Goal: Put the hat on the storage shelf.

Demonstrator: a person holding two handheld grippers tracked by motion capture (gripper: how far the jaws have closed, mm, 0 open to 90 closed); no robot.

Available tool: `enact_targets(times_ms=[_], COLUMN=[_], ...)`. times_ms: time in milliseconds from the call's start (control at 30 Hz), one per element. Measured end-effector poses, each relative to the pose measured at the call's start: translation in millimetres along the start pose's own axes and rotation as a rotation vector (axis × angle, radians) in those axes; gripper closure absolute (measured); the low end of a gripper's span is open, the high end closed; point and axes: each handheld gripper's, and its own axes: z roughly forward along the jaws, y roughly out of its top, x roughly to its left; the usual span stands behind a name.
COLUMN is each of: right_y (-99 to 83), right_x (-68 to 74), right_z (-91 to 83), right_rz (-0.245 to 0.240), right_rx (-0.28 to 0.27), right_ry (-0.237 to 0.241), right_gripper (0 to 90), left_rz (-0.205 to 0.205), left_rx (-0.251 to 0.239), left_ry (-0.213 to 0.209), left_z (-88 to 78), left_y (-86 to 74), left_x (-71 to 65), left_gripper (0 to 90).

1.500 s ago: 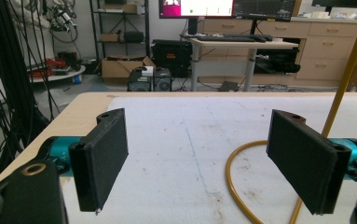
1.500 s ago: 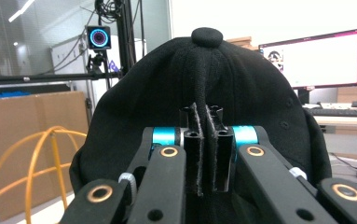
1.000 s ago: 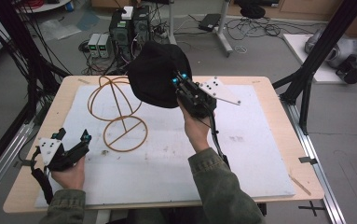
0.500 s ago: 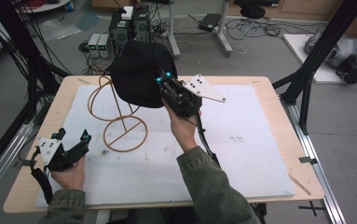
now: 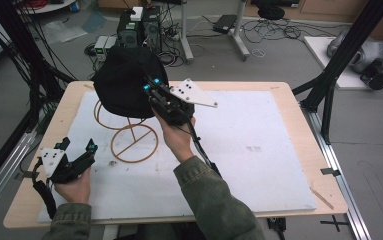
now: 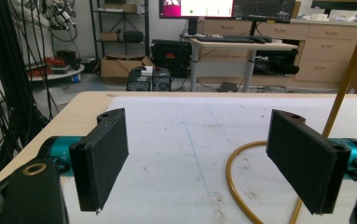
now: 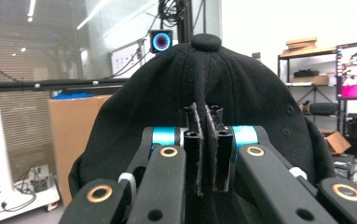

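A black cap (image 5: 125, 82) hangs in the air over the top loop of a golden wire stand (image 5: 131, 141), whose ring base rests on the white mat. My right gripper (image 5: 148, 86) is shut on the cap, pinching a fold of its cloth. In the right gripper view the cap (image 7: 204, 93) rises behind the jaws, which stand pressed together on the fabric at the right gripper (image 7: 205, 149). My left gripper (image 5: 76, 150) rests open near the table's front left corner. In the left gripper view the left gripper (image 6: 199, 154) has nothing between its pads, and the stand's ring (image 6: 234, 182) curves close to the right pad.
The white mat (image 5: 249, 150) covers most of the wooden table (image 5: 289, 92). Black frame posts stand at the left (image 5: 34, 75) and right (image 5: 339, 70) sides. Boxes and cables lie on the floor beyond the far edge.
My right gripper has carried the cap leftward, from beside the stand to above its top loop. The left gripper has stayed where it was.
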Motion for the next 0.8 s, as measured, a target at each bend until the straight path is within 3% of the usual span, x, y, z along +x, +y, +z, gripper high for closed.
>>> enact_targets(times_ms=[367,800], right_y=[-8.7,-15.1], right_x=[13.3,10.7], right_z=[16.6,24.8], right_rz=[-0.009,-0.001], right_rx=[0.025,0.099], right_ry=[0.03,0.039], right_gripper=[87.2,87.2], left_rz=[-0.011,-0.011], left_rx=[-0.001,0.003], left_ry=[0.005,0.002], left_z=[-0.6,0.2], left_y=[-0.6,-0.8], left_x=[3.3,2.9], left_gripper=[21.0,21.0])
